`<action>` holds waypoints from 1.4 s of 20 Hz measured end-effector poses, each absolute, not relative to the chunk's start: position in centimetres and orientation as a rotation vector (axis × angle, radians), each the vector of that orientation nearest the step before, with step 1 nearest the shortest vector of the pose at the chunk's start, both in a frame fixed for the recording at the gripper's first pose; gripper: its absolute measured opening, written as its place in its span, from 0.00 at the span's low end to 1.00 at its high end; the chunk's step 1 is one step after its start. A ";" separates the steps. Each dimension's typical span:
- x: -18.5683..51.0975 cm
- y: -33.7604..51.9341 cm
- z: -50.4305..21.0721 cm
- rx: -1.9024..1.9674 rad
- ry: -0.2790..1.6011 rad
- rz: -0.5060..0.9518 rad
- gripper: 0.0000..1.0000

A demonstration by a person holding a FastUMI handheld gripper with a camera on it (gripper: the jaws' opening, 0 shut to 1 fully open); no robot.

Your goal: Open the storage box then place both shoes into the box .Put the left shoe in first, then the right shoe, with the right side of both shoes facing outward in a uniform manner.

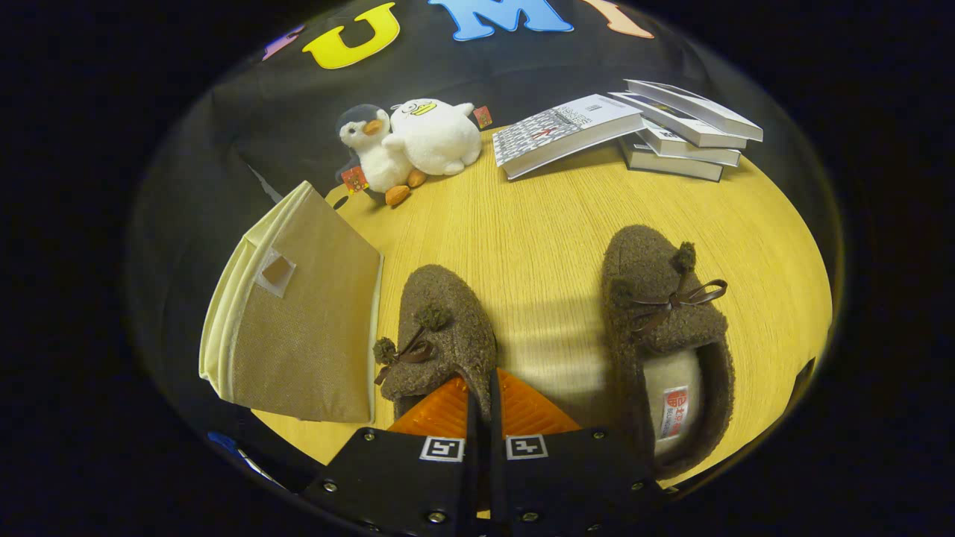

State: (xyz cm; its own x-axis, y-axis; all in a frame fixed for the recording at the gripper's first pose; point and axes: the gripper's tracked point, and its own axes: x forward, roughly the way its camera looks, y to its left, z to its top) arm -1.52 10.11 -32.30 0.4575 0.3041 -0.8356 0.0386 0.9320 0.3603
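Pale wood forms the surface, where two fuzzy brown shoes lie side by side: the left shoe just ahead of the fingers, the right shoe off to their right. Those fingers are pressed together, gripping nothing, their tips over the left shoe's heel end. Beside that shoe stands the closed beige storage box; beyond sit two plush toys and stacked books.

Two plush toys; stacked books on table.
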 end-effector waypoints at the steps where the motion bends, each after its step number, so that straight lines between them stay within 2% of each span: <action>1: -1.3 10.1 -31.8 0.362 1.082 0.169 0.06; 16: 2.8 12.7 -22.6 0.551 0.993 0.185 0.06; 23: 5.1 16.8 -16.8 0.612 0.916 0.255 0.06; 28: 5.8 21.4 -15.4 0.623 0.902 0.299 0.06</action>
